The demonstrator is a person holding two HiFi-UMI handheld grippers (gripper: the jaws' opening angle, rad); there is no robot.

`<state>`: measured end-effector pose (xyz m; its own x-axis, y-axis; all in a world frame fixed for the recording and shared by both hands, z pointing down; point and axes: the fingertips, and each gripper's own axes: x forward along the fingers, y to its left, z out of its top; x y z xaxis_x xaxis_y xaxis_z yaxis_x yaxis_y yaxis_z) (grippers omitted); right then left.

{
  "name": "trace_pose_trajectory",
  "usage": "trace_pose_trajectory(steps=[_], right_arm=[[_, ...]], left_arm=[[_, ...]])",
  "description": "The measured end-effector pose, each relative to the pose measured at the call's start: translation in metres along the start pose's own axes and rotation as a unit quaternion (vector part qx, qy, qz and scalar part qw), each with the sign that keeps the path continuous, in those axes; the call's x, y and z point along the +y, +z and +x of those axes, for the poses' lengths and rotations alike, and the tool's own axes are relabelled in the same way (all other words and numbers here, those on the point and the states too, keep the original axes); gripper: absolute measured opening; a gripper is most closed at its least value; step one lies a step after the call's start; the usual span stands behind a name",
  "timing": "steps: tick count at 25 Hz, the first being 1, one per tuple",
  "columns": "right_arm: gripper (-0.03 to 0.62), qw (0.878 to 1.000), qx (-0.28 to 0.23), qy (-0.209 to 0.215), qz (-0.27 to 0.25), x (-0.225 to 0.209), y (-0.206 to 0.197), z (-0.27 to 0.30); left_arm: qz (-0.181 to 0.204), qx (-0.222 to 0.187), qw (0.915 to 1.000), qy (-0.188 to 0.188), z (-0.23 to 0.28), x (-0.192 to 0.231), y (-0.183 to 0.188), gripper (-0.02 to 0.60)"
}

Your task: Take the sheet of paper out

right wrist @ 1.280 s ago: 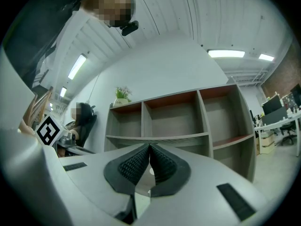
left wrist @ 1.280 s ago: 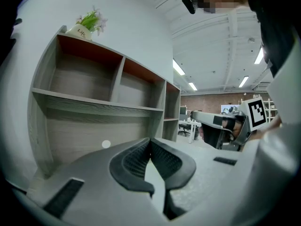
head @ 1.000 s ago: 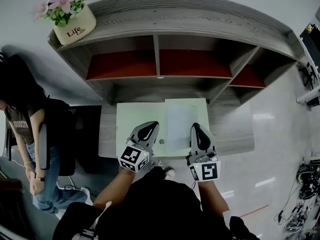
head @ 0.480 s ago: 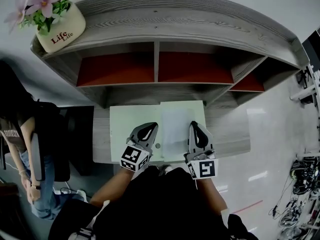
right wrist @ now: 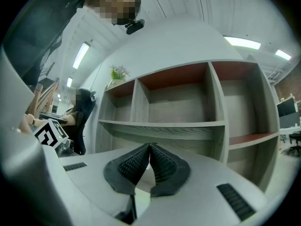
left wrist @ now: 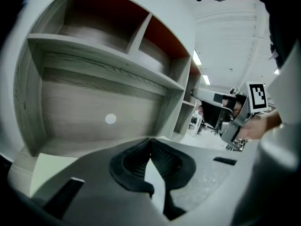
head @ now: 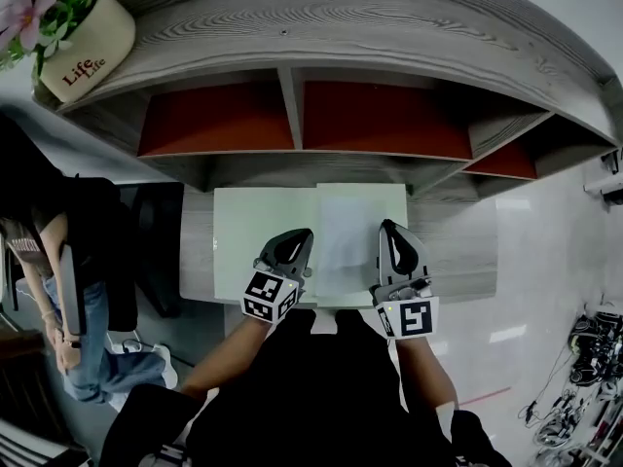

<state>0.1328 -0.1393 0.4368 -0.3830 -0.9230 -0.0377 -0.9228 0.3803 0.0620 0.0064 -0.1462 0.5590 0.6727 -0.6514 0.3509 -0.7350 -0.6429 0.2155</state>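
Note:
A white sheet of paper lies flat on the right half of a pale green mat on the grey desk, in front of the low shelf opening. My left gripper hovers over the mat just left of the sheet, jaws shut with nothing between them. At the sheet's right edge my right gripper is also shut and empty. Both point toward the shelf unit. Neither touches the paper, as far as the head view shows.
The grey wooden shelf unit with red-backed compartments rises behind the desk. A flower pot stands on its top left. A seated person is at the left. Cables lie on the floor at the right.
Both grippers have sunk toward the desk and edged closer to the shelf. The head view has tilted, so the shelf fills more of the picture. Both jaws stayed shut.

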Motion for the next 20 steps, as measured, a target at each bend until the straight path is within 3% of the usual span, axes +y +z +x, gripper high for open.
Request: trace_pose_trajectory(steps=[4,8,16,20], right_arm=[[0.023,1.0,0.015,0.015,0.009,-0.004,-0.015,-0.002],[0.023,0.999,0.028,0.031,0.019,0.0,-0.029,-0.005],[0.023,0.996,0.047,0.059,0.043,0.009,-0.051,-0.012],[0.023,0.995,0.051,0.067,0.051,0.01,-0.058,-0.014]], left_arm=[[-0.008,0.03,0.999,0.033,0.013,0.002,-0.024,0.006],[-0.04,0.063,0.9961,0.048,0.021,0.009,-0.051,0.006],[-0.163,0.099,0.9801,0.055,0.034,0.022,-0.097,0.013],[-0.227,0.105,0.9675,0.038,0.043,0.021,-0.111,0.107]])
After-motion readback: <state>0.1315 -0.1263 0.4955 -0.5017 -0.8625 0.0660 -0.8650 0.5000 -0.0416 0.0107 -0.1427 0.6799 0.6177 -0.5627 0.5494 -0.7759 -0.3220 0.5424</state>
